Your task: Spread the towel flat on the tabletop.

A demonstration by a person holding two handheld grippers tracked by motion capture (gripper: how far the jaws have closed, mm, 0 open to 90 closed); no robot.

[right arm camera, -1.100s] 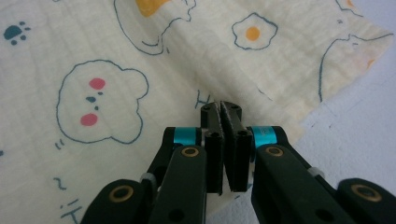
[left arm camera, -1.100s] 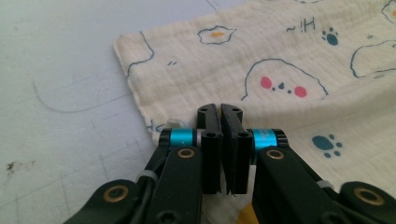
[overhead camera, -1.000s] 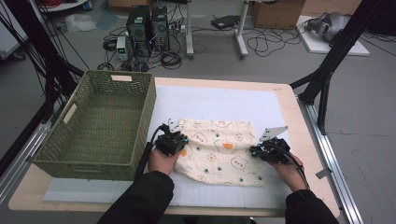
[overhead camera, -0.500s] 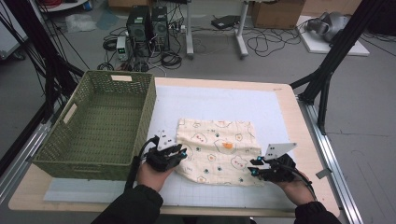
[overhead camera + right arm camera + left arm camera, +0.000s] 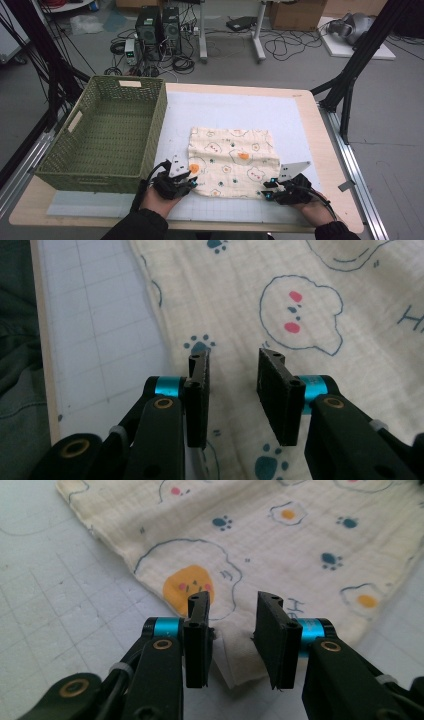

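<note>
- Cream cloth [image 5: 232, 160] printed with fried eggs and paw prints lies flat on the white mat [image 5: 240, 112], just beside a green woven basket [image 5: 107, 132].
- Left gripper [image 5: 189, 181] sits at the cloth's near left corner, jaws just opened, gripping nothing.
- Right gripper [image 5: 268, 191] sits at the near right corner, jaws apart over the cloth, pressing nothing.

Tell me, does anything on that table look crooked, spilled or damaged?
Nothing stands out. The printed cloth lies folded and flat on the white mat, only slightly skewed to its grid. The green basket stands upright beside it. The left gripper and right gripper, jaws just opened, sit at the cloth's near corners, gripping nothing.
</note>
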